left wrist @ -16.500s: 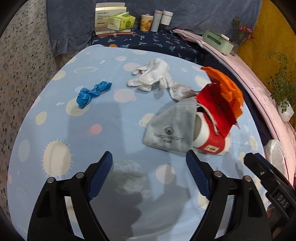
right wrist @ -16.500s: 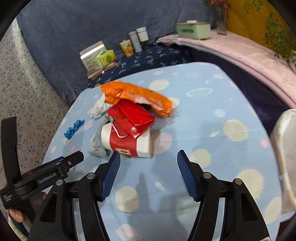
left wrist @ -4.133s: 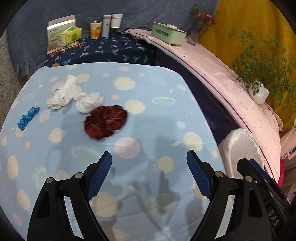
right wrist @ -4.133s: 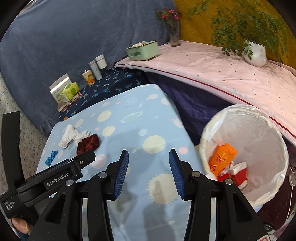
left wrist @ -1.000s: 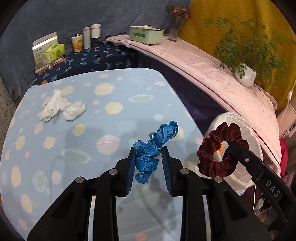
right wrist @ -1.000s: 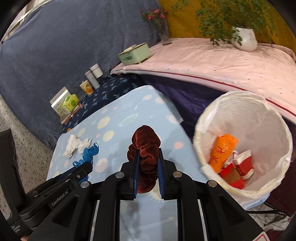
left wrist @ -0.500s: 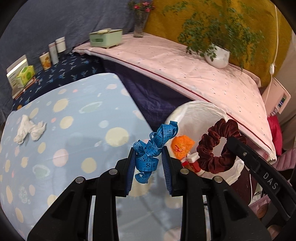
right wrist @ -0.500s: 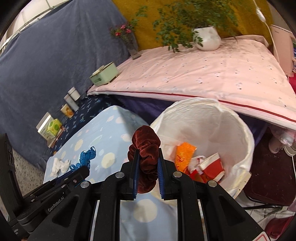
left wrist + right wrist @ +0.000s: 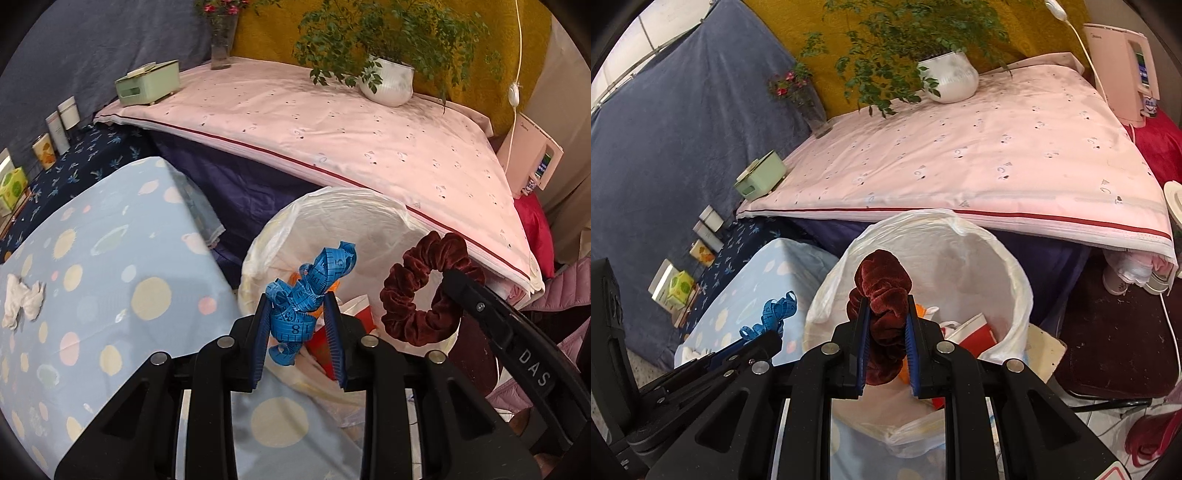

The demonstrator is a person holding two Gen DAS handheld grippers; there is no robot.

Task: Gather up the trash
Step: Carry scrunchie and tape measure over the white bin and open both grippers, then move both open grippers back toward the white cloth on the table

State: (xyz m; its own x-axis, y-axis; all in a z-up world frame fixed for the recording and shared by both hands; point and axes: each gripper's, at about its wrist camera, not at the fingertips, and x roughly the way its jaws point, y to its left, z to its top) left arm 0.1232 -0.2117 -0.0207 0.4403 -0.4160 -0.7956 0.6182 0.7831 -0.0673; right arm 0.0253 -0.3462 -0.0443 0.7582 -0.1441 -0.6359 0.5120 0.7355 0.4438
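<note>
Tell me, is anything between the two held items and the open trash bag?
Nothing visible. The blue tape measure and the dark red scrunchie hang in front of the white trash bag's open mouth, with no lid or object between.

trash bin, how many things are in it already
3 show: an orange wrapper, a red and white carton and a bit of white paper, all at the bottom of the trash bin. The grippers hide part, so more may lie there.

Left gripper (image 9: 300,325) clamps blue tape measure (image 9: 306,291) over white-lined bin (image 9: 373,206).
</note>
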